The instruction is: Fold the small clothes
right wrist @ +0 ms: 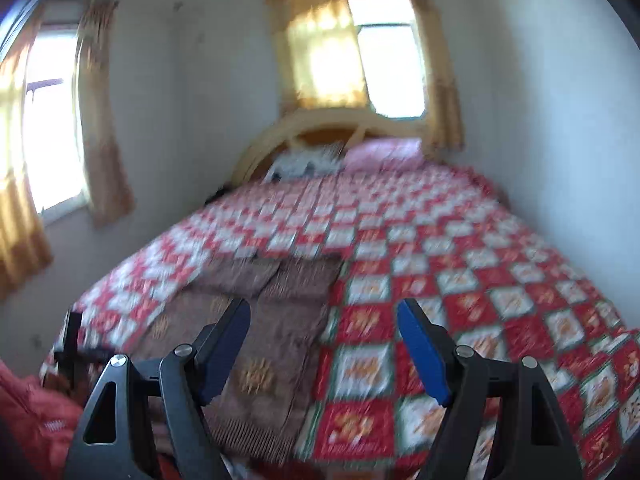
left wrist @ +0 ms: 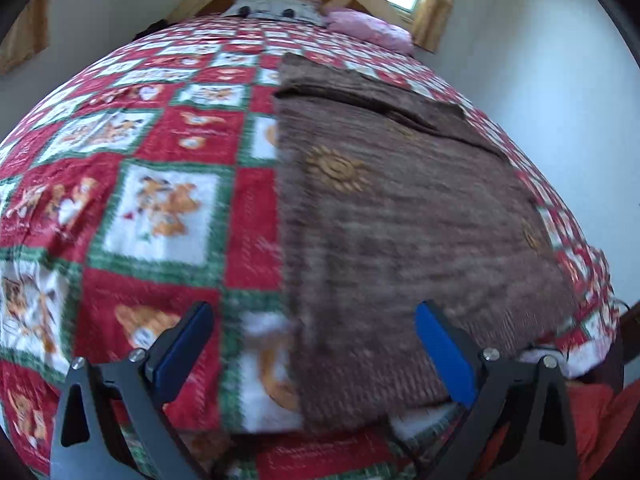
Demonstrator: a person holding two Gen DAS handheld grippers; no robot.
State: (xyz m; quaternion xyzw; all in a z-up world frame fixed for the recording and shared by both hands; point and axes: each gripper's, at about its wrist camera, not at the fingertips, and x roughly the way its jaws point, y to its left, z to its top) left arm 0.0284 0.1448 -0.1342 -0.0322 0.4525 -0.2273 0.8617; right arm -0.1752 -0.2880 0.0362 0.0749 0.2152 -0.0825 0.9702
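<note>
A brown knitted garment with pale sun-shaped motifs (left wrist: 400, 216) lies flat on a bed quilt of red, white and green squares printed with orange animal figures (left wrist: 168, 208), near the bed's foot edge. In the left wrist view its far end shows a folded-over band, so one fold seems made already.

The left gripper, black tongs with blue pads (left wrist: 316, 352), hangs above the garment's near edge, jaws spread wide and holding nothing. The right gripper, a matching pair of black tongs (right wrist: 324, 348), is also spread wide and empty, raised over the garment's right edge, looking up the bed toward a pale wooden arched headboard (right wrist: 320, 128) and a pink pillow (right wrist: 384, 152). Both views are blurred.

The step in hand looks like reaching for a new hold for the next fold. To do it well, bring each pair of tongs low to a near corner, pinch only the top layer of knit and none of the quilt, then lift both corners evenly so the edges meet squarely.
</note>
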